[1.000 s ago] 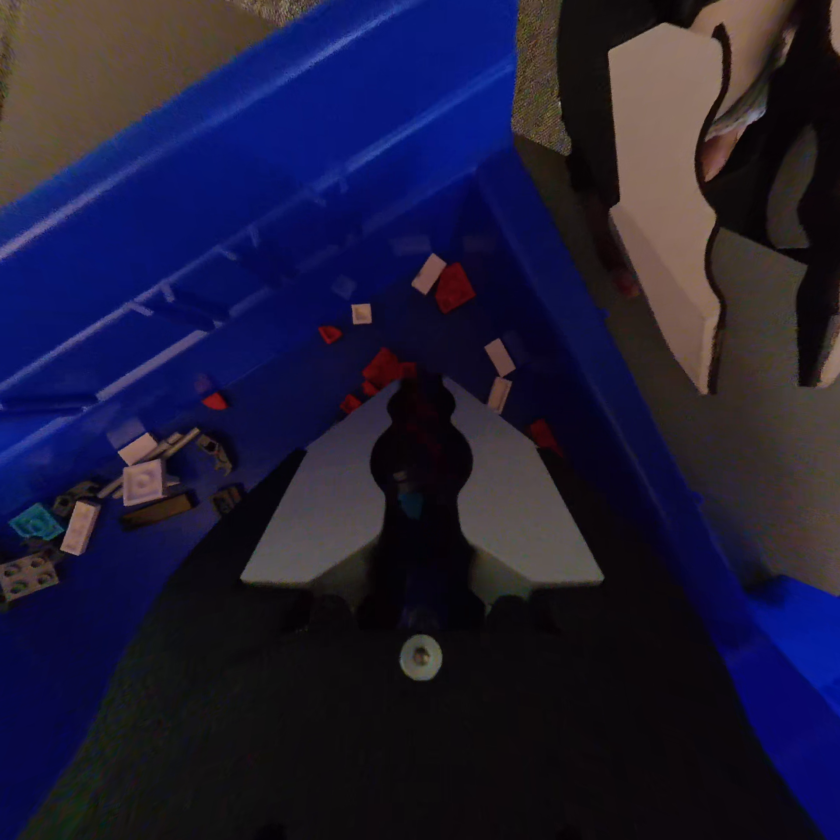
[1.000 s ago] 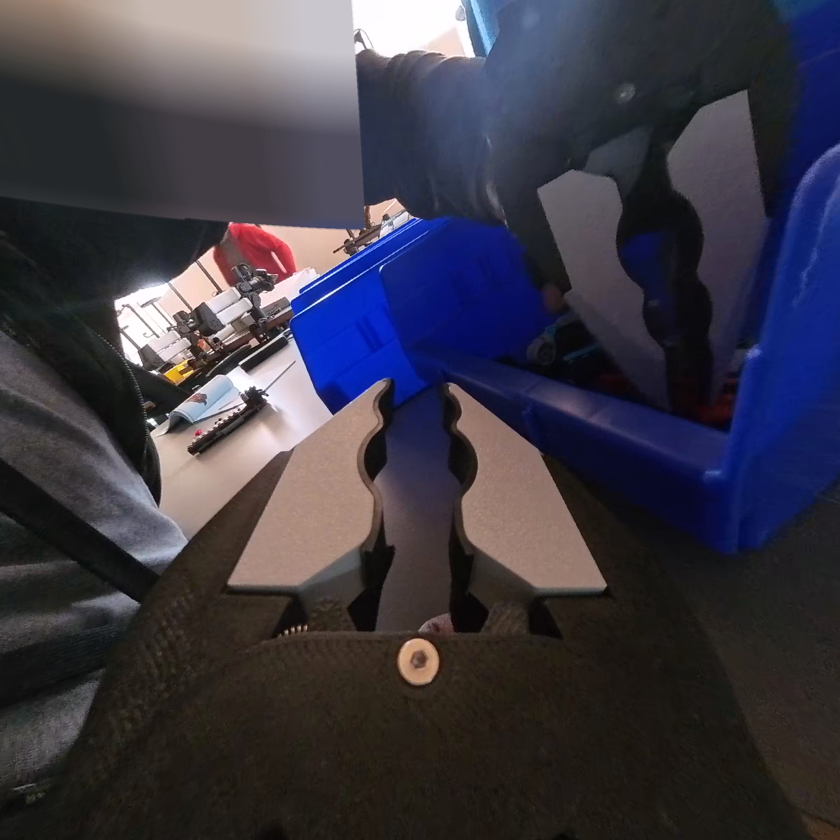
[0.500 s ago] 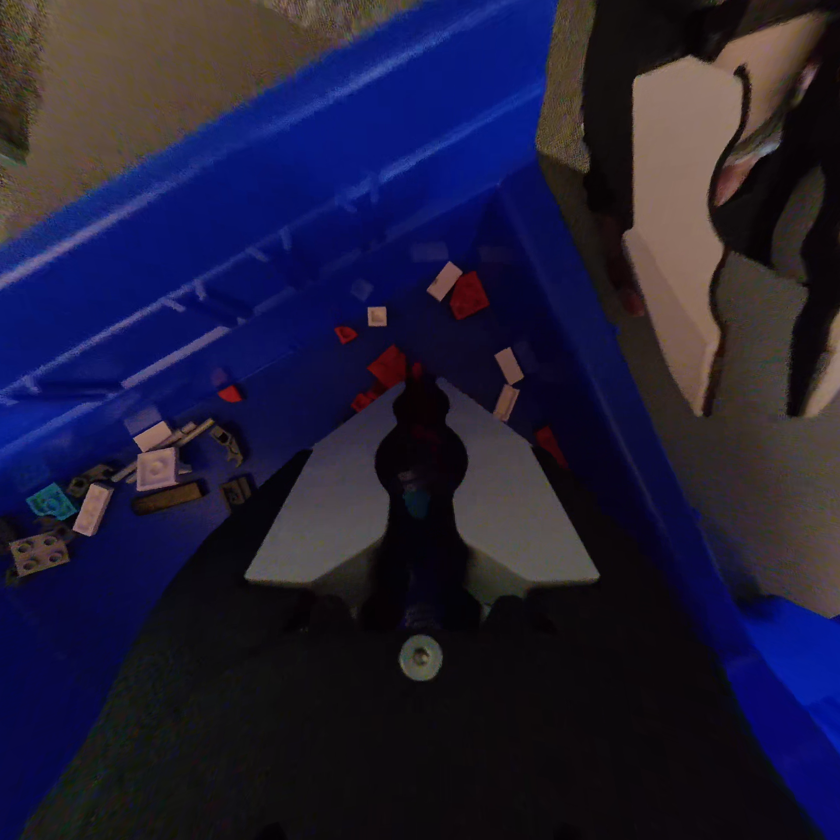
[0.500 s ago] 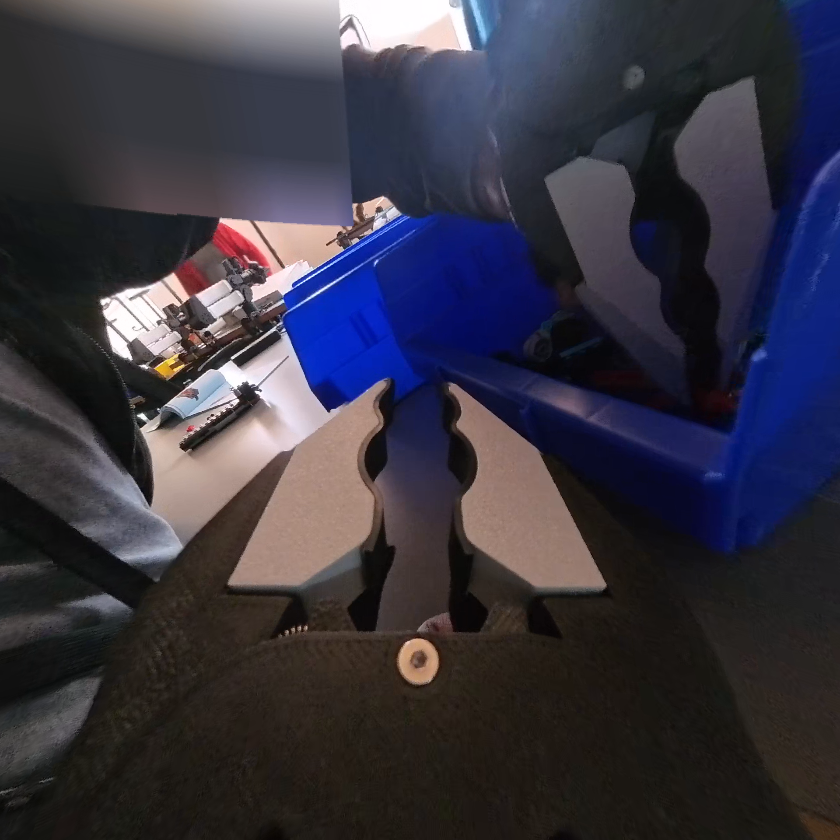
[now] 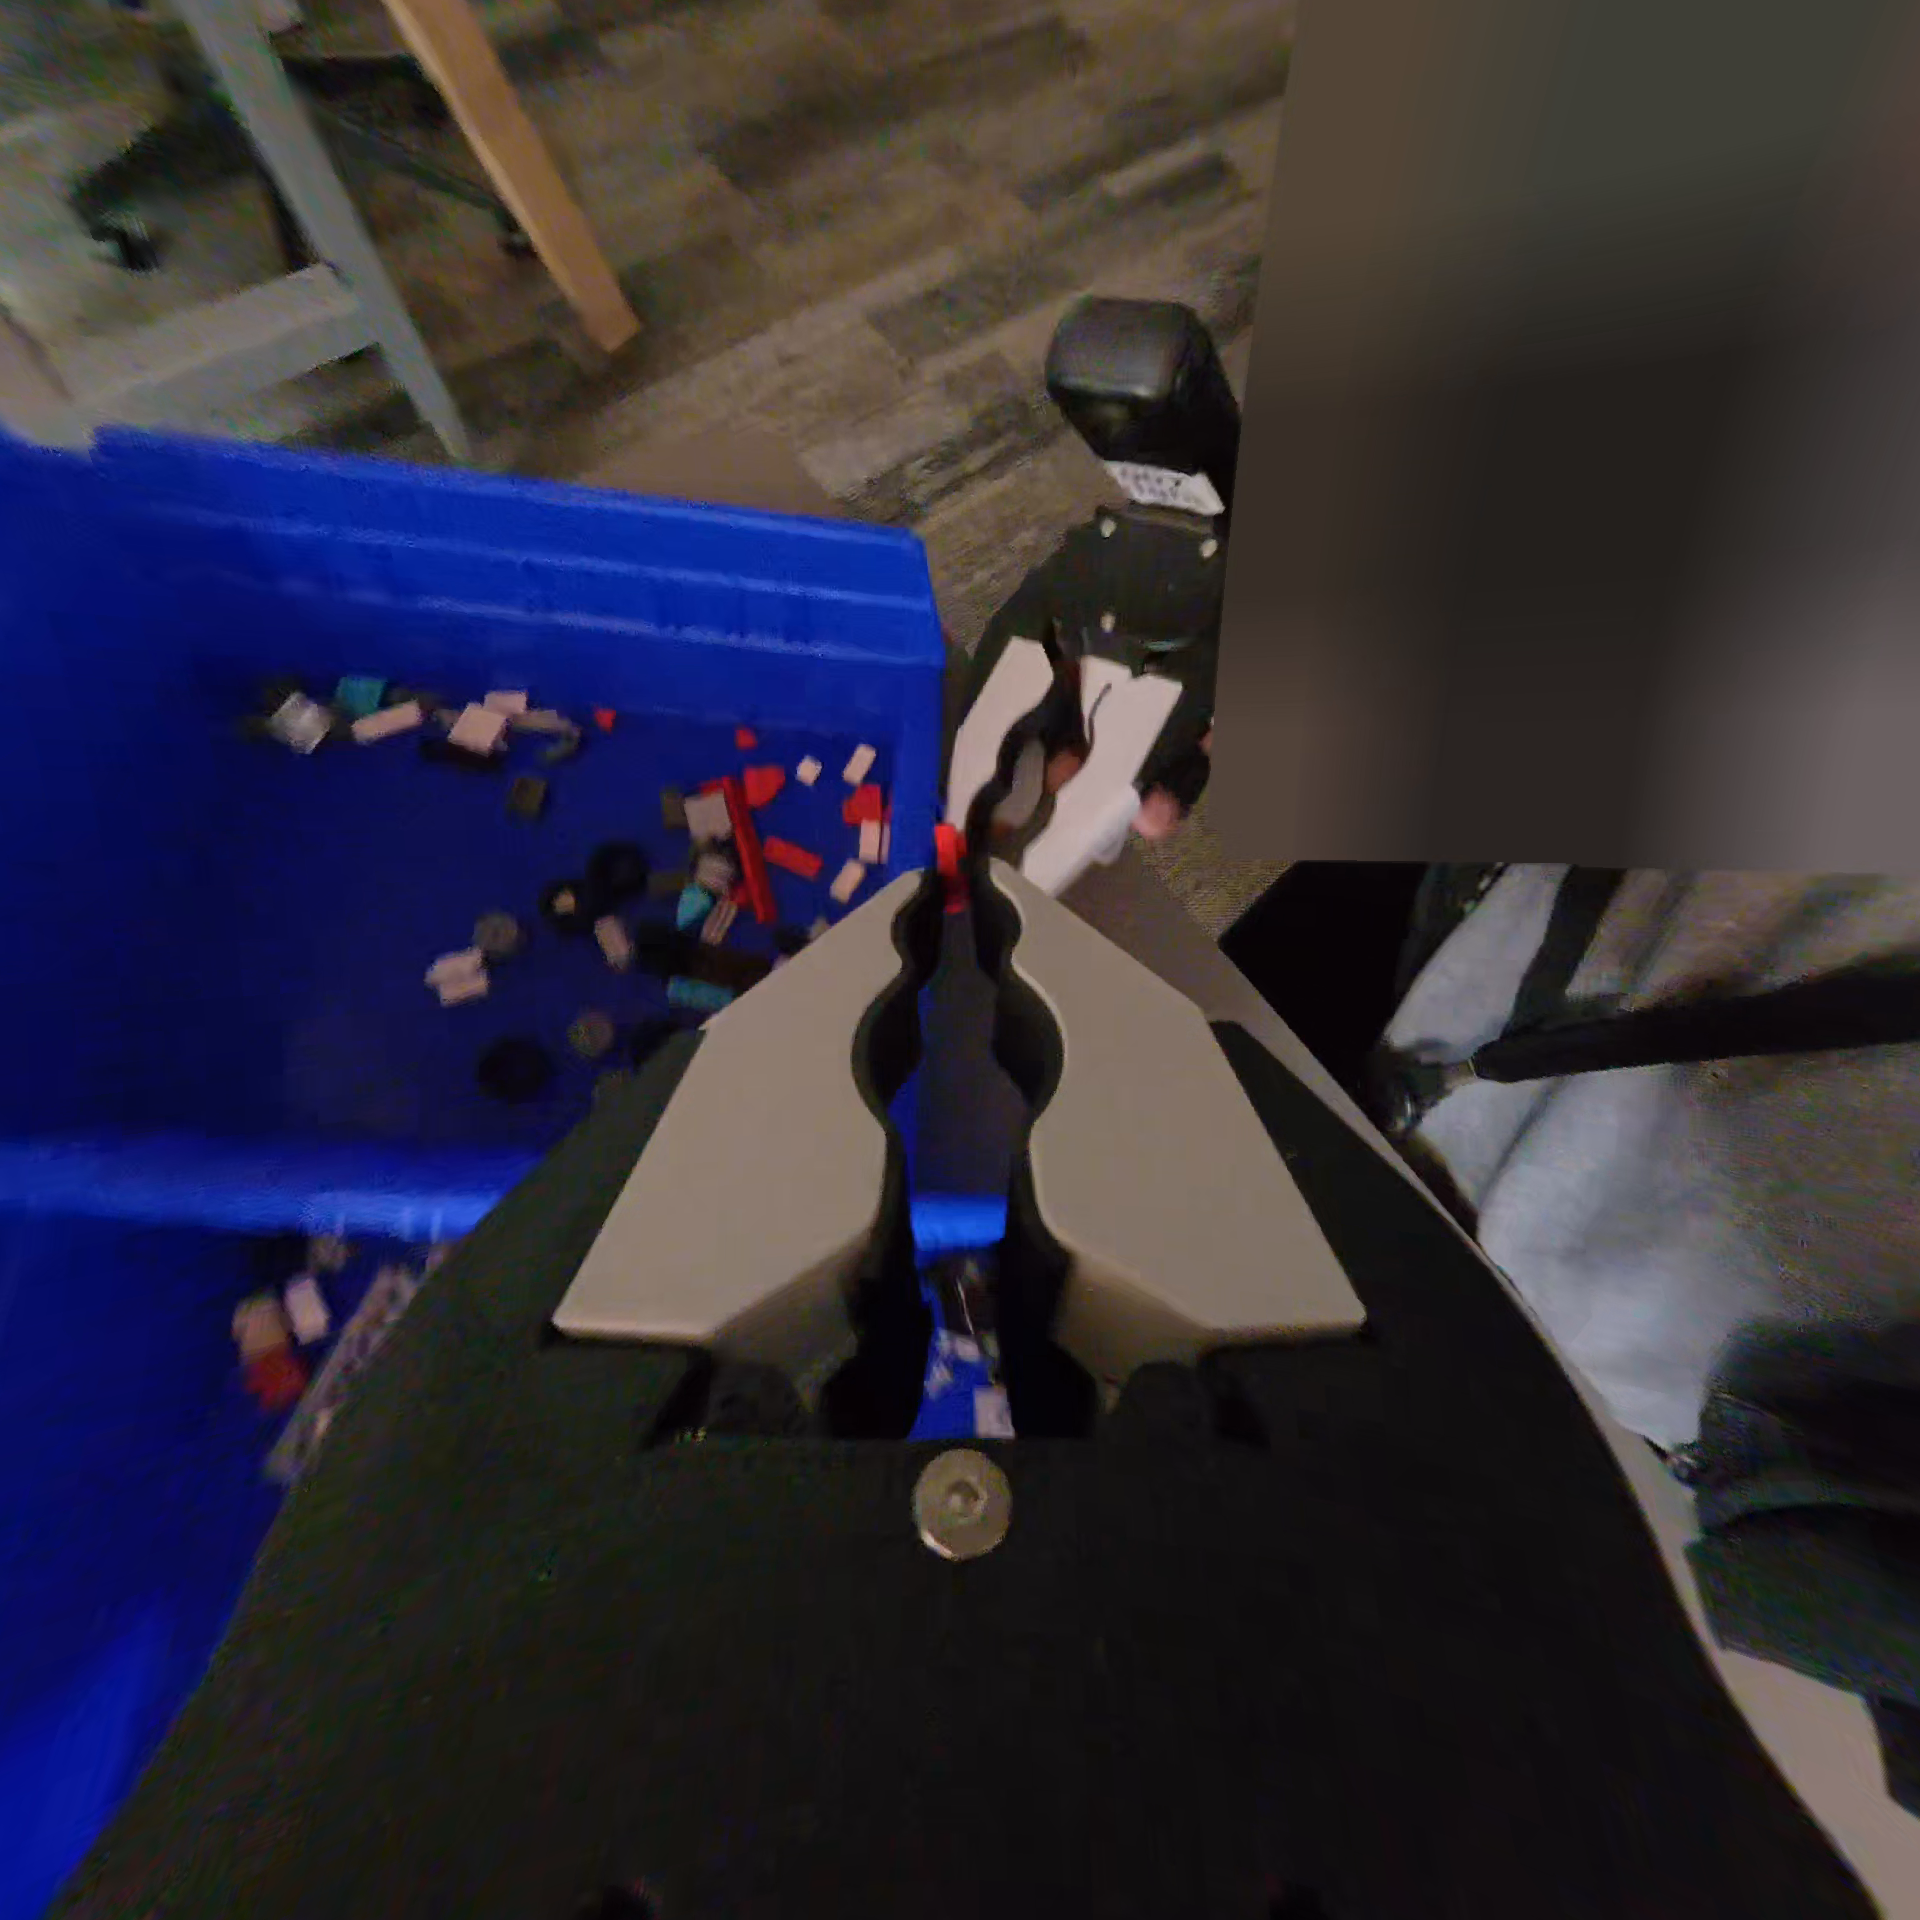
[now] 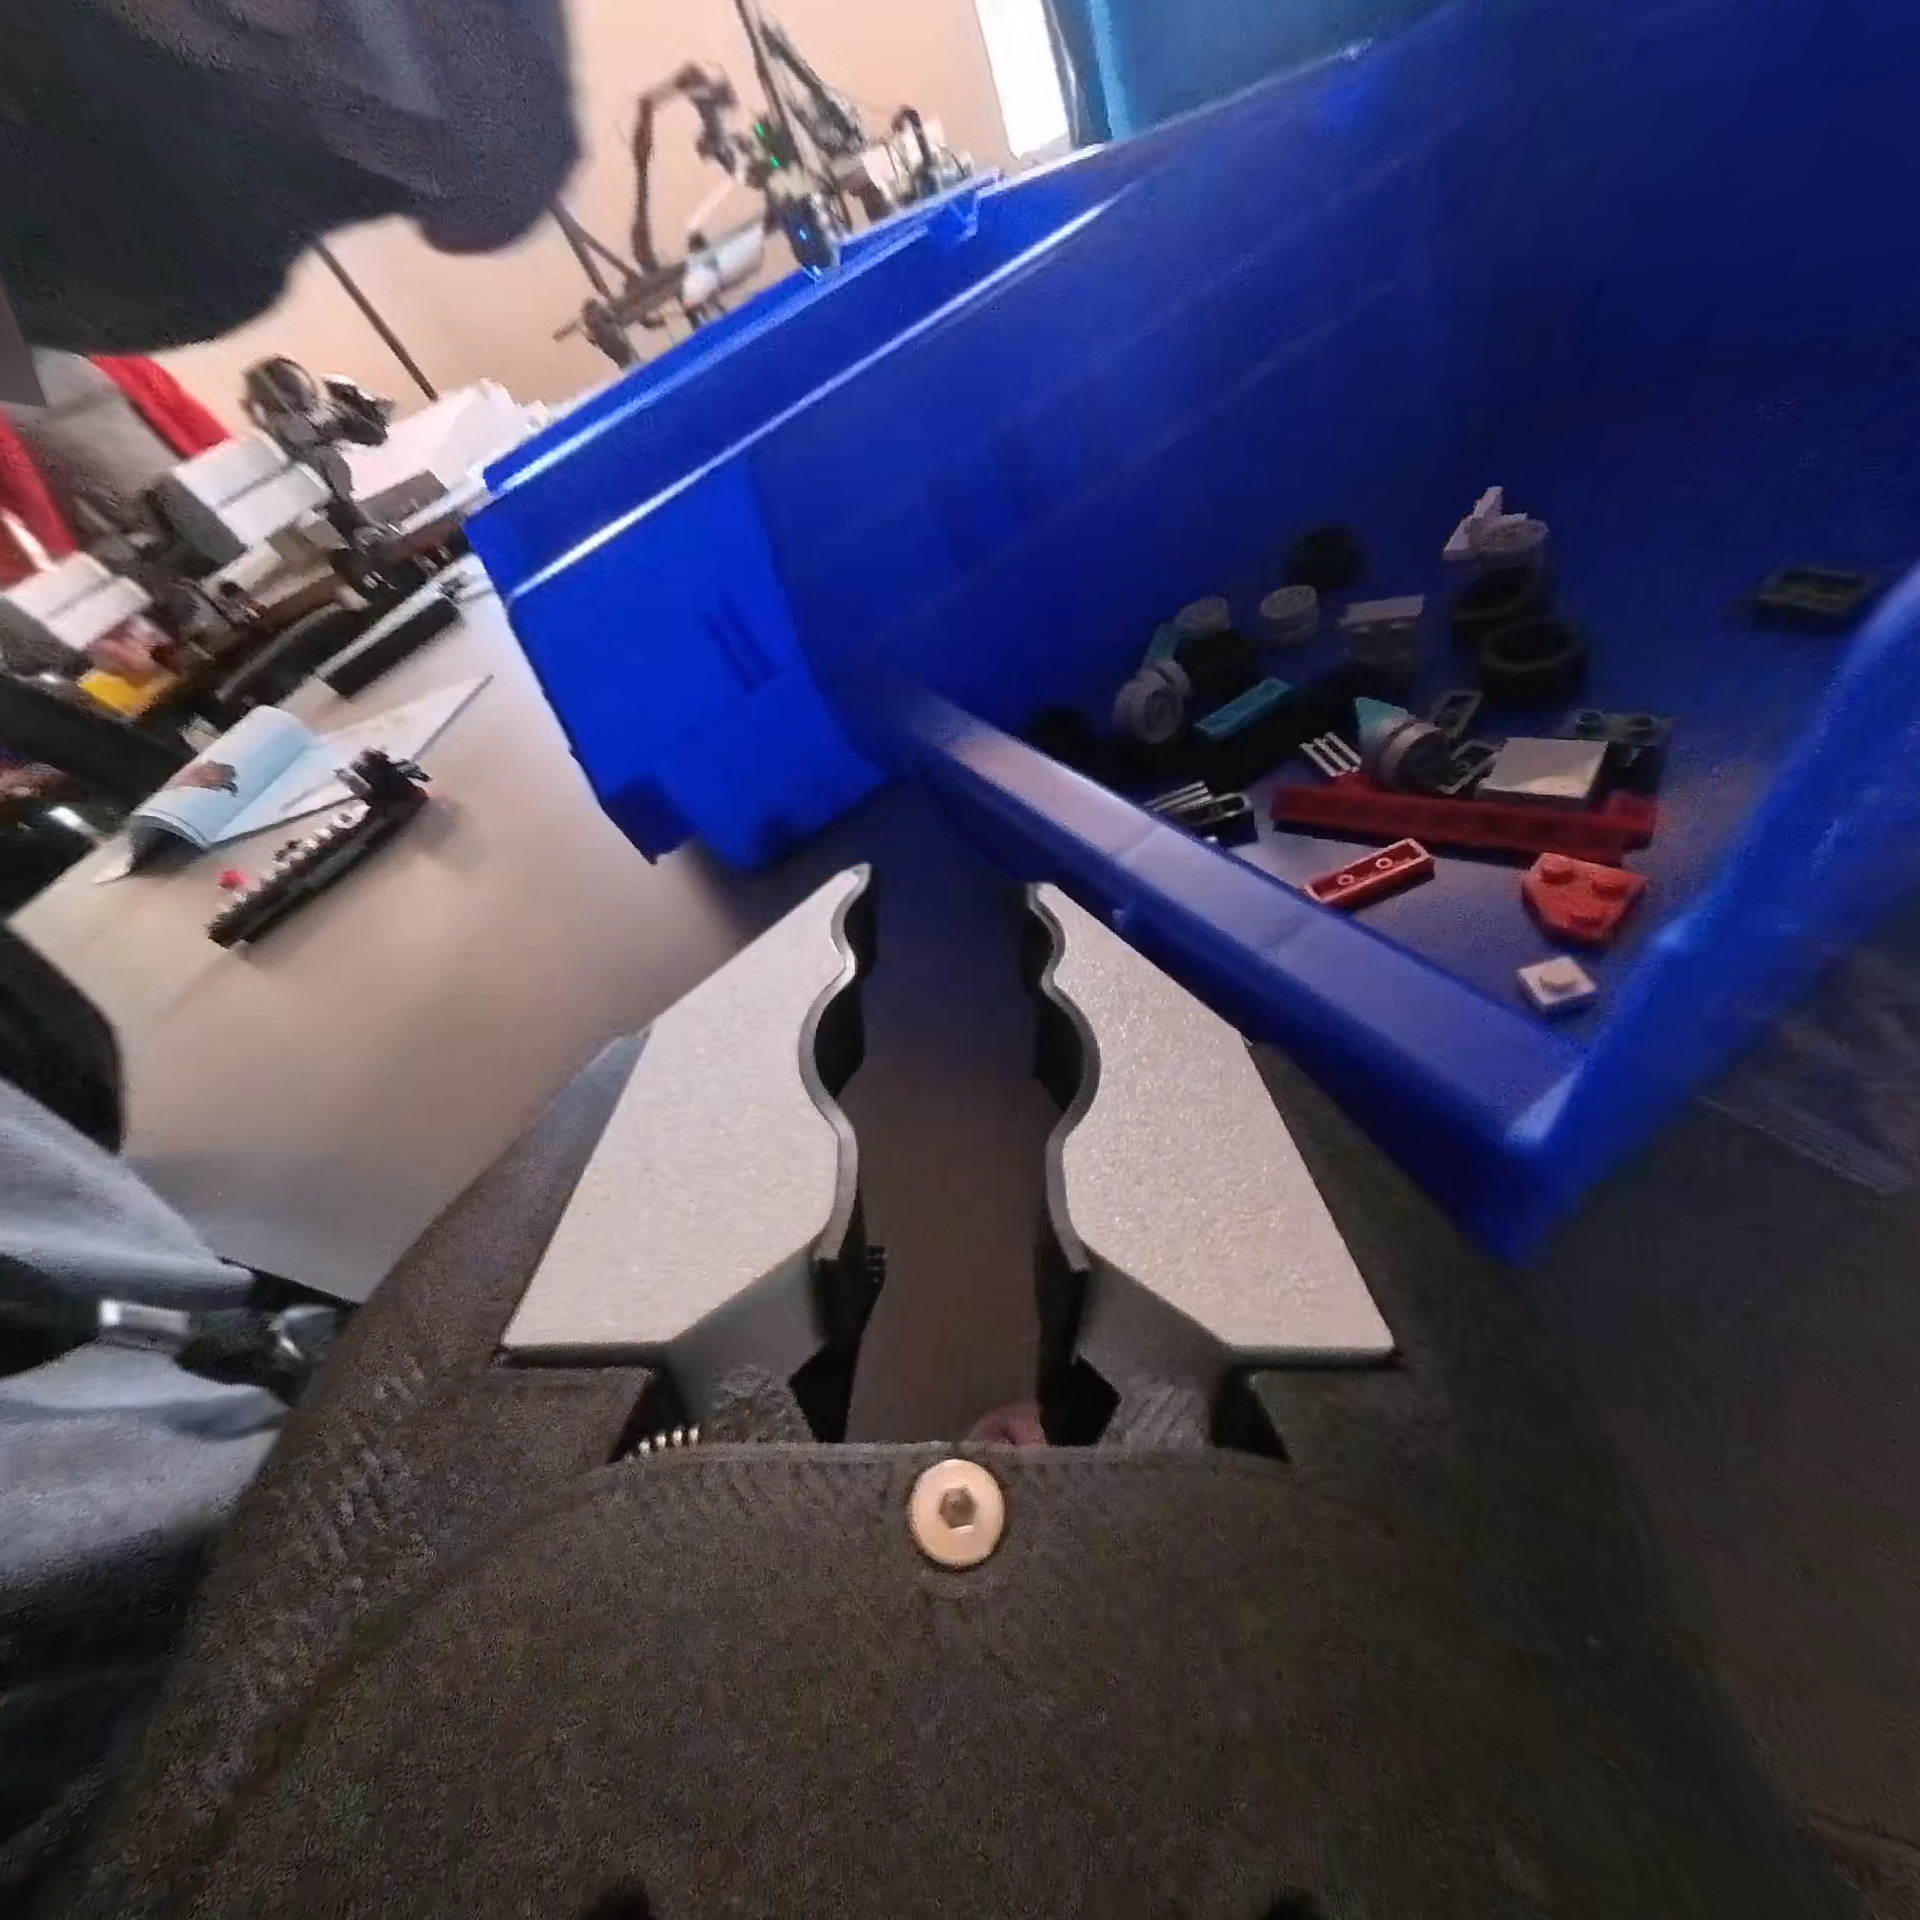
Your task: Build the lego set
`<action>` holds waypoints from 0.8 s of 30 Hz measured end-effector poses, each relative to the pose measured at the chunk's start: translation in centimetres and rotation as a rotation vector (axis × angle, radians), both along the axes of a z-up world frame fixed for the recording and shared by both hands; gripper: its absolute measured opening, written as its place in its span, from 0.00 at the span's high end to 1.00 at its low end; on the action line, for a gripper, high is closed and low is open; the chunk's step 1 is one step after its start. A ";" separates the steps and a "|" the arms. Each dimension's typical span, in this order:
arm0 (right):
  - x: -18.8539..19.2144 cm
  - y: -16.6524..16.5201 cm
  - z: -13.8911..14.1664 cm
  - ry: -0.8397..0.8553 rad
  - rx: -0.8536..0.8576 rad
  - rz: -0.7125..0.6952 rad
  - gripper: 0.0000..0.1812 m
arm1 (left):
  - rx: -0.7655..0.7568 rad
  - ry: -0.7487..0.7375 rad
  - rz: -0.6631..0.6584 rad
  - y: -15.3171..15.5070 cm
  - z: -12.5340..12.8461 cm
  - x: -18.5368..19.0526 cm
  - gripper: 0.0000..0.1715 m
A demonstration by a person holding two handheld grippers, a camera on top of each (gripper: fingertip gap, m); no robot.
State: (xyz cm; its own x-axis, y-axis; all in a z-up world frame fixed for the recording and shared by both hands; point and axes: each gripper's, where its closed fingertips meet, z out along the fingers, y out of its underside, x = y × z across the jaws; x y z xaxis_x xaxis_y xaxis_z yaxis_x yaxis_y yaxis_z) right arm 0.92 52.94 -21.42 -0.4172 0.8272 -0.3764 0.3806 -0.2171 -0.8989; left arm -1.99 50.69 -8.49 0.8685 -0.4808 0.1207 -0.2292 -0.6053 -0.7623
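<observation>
Gripping a small red brick [image 5: 948, 854] at its tips, the left gripper [image 5: 954, 883] sits above the blue bin [image 5: 416, 582] corner.

Right gripper [image 6: 948, 904]: released, a clear gap between its fingers, nothing held, resting near the bin's low front wall. Loose bricks [image 6: 1455, 748] in red, grey, black and teal lie scattered on the bin floor. On the table [image 6: 364, 987] beyond, a black partial build [image 6: 312, 862] lies just beside an open booklet [image 6: 239, 779].

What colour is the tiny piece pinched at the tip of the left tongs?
Red. The small lego piece shows best in the left wrist view, between the left tongs.
</observation>
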 end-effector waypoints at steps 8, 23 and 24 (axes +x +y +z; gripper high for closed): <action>1.1 -3.2 1.9 -0.016 0.110 0.011 0.79 | 0.058 -0.014 0.459 -17.0 3.0 -0.9 0.97; 1.7 -36.2 5.2 0.126 0.231 0.749 0.78 | -0.108 -0.239 1.120 -51.7 -11.8 2.6 0.97; 1.3 -37.8 5.0 0.129 0.249 0.779 0.78 | -0.098 -0.256 1.121 -52.4 -12.3 2.6 0.97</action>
